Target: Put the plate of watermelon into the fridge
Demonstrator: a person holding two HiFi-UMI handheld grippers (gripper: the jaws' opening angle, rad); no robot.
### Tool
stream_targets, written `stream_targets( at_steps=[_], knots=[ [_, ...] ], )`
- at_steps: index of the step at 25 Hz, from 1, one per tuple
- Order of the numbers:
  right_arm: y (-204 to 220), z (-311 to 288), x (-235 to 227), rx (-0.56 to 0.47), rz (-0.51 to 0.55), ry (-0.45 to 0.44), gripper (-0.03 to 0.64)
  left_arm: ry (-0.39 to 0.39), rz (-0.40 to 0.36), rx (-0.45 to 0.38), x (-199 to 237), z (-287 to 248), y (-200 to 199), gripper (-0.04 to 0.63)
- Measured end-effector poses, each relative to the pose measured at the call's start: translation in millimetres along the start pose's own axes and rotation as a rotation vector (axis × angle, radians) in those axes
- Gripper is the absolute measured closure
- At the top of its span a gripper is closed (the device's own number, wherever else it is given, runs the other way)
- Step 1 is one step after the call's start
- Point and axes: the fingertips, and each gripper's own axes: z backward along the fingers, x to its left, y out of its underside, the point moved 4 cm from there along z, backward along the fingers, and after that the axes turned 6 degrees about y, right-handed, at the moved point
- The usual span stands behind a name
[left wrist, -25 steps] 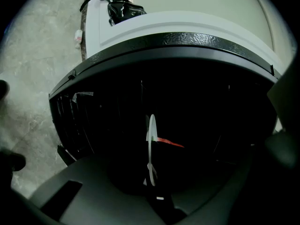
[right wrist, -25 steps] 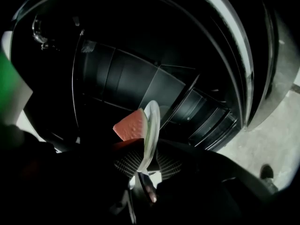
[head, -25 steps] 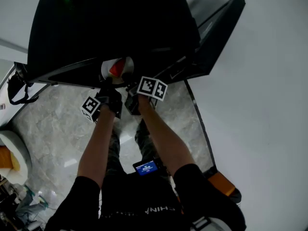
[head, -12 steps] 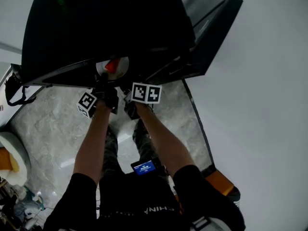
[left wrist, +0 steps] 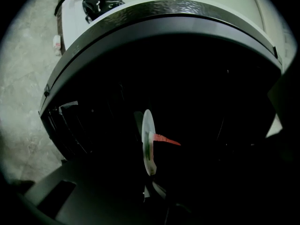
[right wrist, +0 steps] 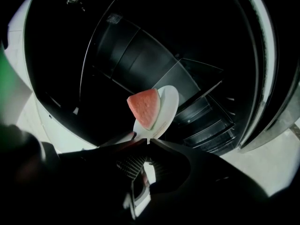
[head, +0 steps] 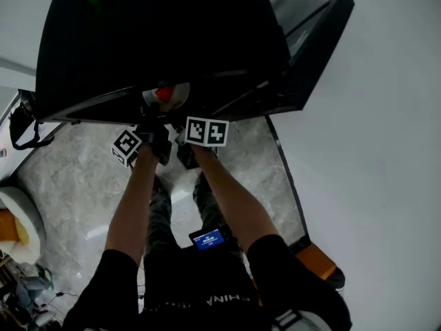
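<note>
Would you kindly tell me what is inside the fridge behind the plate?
Behind the plate and its watermelon slice, the fridge shows only dark ribbed shelves. The rest of the interior is too dark to read, and the plate covers part of it.

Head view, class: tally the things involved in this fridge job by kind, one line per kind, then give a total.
Grippers: 2 (left gripper, right gripper)
Plate: 1
Watermelon slice: 1
Fridge: 1
Total: 5
</note>
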Motion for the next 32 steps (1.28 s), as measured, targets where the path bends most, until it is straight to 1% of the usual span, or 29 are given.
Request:
stream_targets(
  at_steps=[2, 3, 6, 7, 8, 9, 10, 13, 18, 23, 29, 32],
  knots=[
    [-2, -1, 0, -0.005, -0.007, 0.000, 0.588, -0.026, -0.093, 0.044, -2, 6, 0, 0.538],
    [-3, -2, 0, -0.008, -0.008, 0.000, 0.588, -0.054, -0.155, 0.064, -3, 10, 1, 0.538],
    [-5, -3, 0, -0.017, -0.008, -0.002, 0.588, -0.177, -0.384, 0.111, -4, 20, 6, 0.540],
    [-6, -4, 1, -0.019, -0.009, -0.002, 0.588, -0.198, -0.455, 0.130, -5, 20, 8, 0.543],
    [-6, -5, 1, -0.020, -0.008, -0.002, 0.588, -0.209, -0.510, 0.148, -6, 18, 9, 0.549],
    [-6, -6, 1, -0.021, -0.005, -0.001, 0.588, -0.211, -0.545, 0.167, -7, 15, 10, 0.555],
    [-7, -6, 1, -0.021, -0.003, 0.000, 0.588, -0.205, -0.563, 0.184, -8, 10, 11, 0.558],
    [-12, -10, 0, -0.030, 0.005, 0.010, 0.588, -0.194, -0.584, 0.216, -9, -1, 11, 0.568],
    [-27, -19, 4, -0.036, 0.044, 0.014, 0.588, -0.196, -0.600, 0.226, -9, -16, 5, 0.571],
    [-42, -28, 7, -0.044, 0.058, 0.011, 0.588, -0.191, -0.598, 0.234, -8, -29, -3, 0.572],
    [-56, -38, 14, -0.055, 0.066, 0.017, 0.588, -0.198, -0.638, 0.267, -12, -41, -8, 0.571],
    [-58, -37, 15, -0.045, 0.077, 0.035, 0.588, -0.179, -0.641, 0.278, -14, -41, -10, 0.571]
  ],
)
